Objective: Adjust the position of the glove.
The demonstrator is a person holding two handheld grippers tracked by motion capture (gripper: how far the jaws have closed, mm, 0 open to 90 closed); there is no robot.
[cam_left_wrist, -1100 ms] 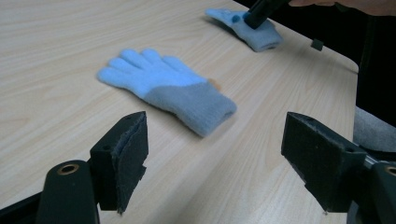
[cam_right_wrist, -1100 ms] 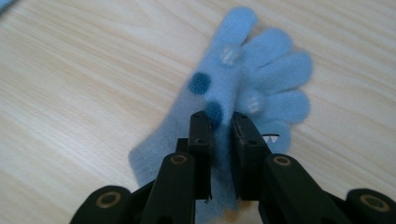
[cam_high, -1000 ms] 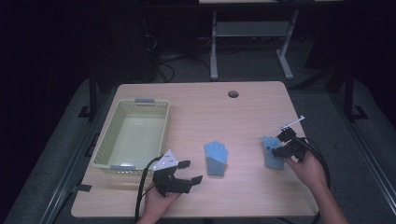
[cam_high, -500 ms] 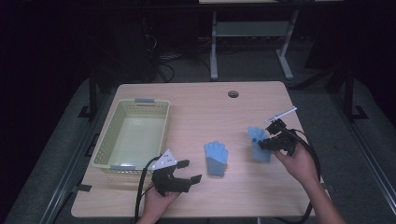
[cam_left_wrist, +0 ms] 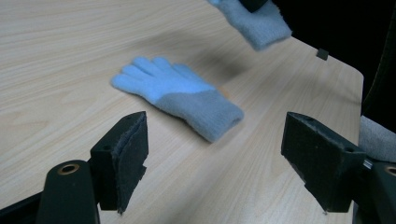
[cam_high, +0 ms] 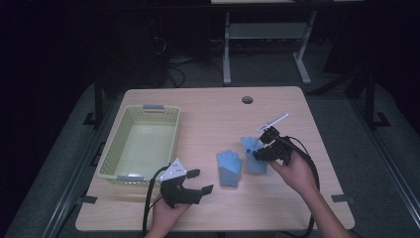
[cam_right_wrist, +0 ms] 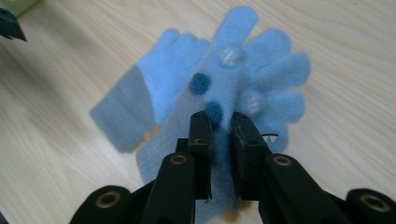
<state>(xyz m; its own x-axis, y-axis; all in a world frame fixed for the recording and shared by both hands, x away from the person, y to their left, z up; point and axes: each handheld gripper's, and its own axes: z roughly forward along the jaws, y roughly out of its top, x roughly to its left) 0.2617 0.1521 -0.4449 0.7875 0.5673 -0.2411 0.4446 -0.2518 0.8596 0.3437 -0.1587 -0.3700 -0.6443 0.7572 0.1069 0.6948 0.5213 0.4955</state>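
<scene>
Two fuzzy blue knit gloves: one lies flat on the wooden tabletop (cam_high: 208, 104), its grey cuff toward the person; the dotted glove (cam_right_wrist: 243, 88) is pinched in the right claw (cam_high: 258, 152), carried leftward since earlier. Left claw (cam_high: 200, 181) gapes, unmoved. The pale slatted plastic basket (cam_high: 111, 148) holds nothing.

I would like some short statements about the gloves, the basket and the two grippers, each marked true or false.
1. The right gripper is shut on a glove. True.
2. The left gripper holds the other glove. False: its jaws stand open, and that glove lies flat on the table ahead of them.
3. A glove lies in the basket. False: the basket holds no glove.
4. The basket stands on the left part of the table in the high view. True.
</scene>
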